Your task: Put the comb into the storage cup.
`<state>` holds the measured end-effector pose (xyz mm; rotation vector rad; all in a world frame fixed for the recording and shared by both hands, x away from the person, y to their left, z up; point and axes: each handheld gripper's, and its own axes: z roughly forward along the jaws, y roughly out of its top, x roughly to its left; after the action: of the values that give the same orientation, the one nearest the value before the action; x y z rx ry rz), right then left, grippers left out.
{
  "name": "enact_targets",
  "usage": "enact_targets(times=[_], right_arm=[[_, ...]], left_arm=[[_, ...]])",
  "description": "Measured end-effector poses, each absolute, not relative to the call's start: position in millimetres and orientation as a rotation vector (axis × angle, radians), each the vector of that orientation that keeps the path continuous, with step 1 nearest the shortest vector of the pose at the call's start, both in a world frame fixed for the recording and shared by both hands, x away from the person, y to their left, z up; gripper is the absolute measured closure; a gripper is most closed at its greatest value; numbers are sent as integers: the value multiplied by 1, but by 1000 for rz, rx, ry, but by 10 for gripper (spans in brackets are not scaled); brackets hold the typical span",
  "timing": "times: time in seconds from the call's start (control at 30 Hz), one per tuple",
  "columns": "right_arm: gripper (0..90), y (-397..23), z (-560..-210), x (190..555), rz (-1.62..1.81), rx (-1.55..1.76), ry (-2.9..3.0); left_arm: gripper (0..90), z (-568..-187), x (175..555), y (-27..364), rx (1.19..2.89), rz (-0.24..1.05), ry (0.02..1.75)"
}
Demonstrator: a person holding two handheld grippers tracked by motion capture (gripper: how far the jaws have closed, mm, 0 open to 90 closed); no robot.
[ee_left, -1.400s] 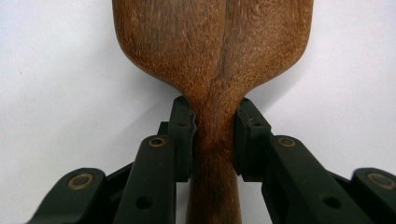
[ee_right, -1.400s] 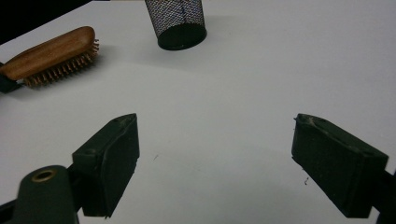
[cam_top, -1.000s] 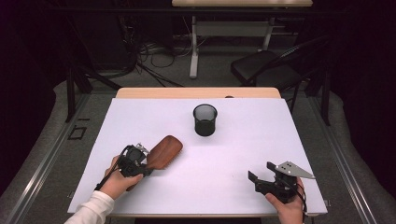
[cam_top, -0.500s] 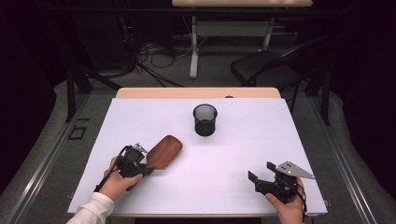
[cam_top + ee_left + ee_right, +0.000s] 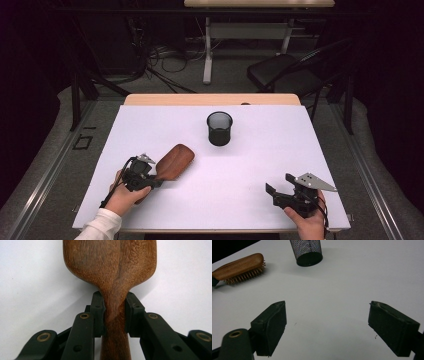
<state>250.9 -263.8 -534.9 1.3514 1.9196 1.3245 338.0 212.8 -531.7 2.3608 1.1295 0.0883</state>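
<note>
A brown wooden hairbrush (image 5: 173, 161) lies bristles down on the white table at the front left. My left gripper (image 5: 150, 176) is shut on its narrow handle. In the left gripper view both black pads press the neck of the hairbrush (image 5: 112, 277) from either side, and my left gripper (image 5: 114, 312) sits just behind the brush head. My right gripper (image 5: 280, 186) rests near the front right edge, open, with nothing between its jaws. The right gripper view has my right gripper (image 5: 327, 322) wide apart over bare table, with the hairbrush (image 5: 239, 266) far off at the left.
A black mesh cup (image 5: 220, 128) stands upright in the middle of the table (image 5: 250, 165), also seen as the mesh cup (image 5: 306, 251) in the right gripper view. Beyond the table's far wooden edge are a dark chair (image 5: 285, 72), cables and a desk leg.
</note>
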Motion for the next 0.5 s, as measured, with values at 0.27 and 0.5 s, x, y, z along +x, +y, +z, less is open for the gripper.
enact_targets(times=[0.27, 0.5], right_arm=[[148, -264, -535, 251, 1319, 1355, 1925], [148, -264, -535, 251, 1320, 1354, 1926]], left_arm=[[726, -532, 337, 216, 2312, 91, 1130], [726, -531, 336, 220, 2255, 91, 1135]])
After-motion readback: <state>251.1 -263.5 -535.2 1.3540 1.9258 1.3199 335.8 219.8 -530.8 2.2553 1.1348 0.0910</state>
